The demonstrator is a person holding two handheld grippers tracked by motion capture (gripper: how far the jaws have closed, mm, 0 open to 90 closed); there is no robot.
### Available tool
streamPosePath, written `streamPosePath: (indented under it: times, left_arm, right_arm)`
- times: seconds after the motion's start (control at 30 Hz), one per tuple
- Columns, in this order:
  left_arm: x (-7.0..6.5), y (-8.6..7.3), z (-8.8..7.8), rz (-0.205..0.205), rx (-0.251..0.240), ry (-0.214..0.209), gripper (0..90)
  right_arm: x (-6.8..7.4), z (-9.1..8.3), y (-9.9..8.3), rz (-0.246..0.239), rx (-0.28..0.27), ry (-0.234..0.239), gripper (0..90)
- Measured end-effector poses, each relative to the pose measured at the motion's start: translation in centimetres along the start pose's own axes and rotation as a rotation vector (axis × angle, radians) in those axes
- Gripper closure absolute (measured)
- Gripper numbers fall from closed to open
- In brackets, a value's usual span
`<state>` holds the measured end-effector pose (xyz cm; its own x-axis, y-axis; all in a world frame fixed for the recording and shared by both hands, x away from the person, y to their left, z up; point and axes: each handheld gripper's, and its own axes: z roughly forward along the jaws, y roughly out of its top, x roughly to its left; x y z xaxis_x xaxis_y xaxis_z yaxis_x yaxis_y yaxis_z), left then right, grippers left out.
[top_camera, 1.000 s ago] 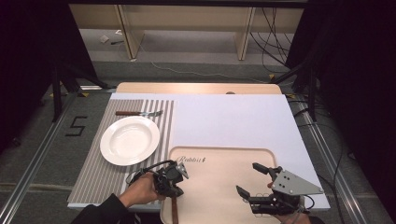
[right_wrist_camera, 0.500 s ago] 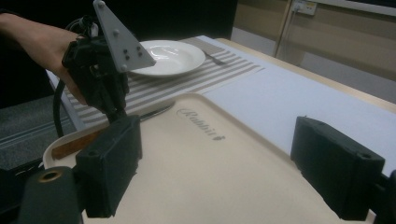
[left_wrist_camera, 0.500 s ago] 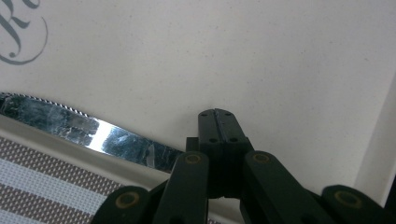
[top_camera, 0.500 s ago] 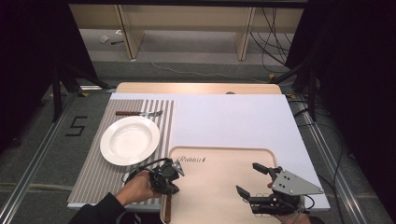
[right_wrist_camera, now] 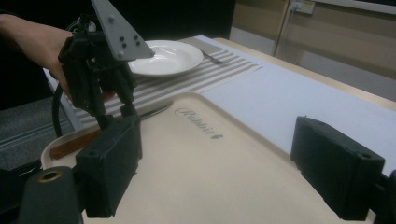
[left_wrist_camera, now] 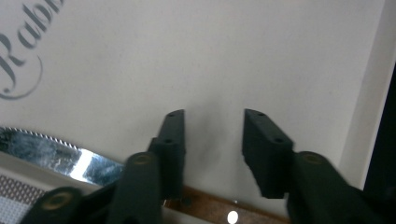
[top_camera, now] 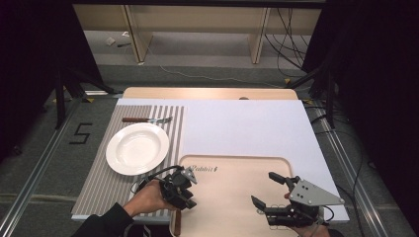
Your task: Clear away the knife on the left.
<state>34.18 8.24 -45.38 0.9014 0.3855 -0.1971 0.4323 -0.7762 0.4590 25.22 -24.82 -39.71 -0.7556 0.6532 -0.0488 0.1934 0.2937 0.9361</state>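
While the beige tray [top_camera: 232,197] sits at the near edge of the table, the white plate [top_camera: 137,148] rests on the striped mat [top_camera: 101,185] to its left; the right gripper [top_camera: 269,190] hovers over the tray's right part, jaws wide open, holding nothing; the left gripper [left_wrist_camera: 212,140] has just been opening, nothing between its jaws; the knife [left_wrist_camera: 56,156] lies along the tray's near-left rim, just beside it.
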Motion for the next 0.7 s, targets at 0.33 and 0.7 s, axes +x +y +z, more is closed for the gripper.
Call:
streamPosePath:
  times: [0.33,0.7]
  left_arm:
    - [0.0,-0.2,-1.5,-0.038,-0.162,0.007,42.2]
    - [0.0,-0.6,-2.2,-0.042,-0.249,0.004,32.3]
  right_arm:
    - [0.2,0.2,0.1,-0.008,0.004,0.002,17.5]
    - [0.2,0.2,0.1,-0.012,0.008,0.003,17.5]
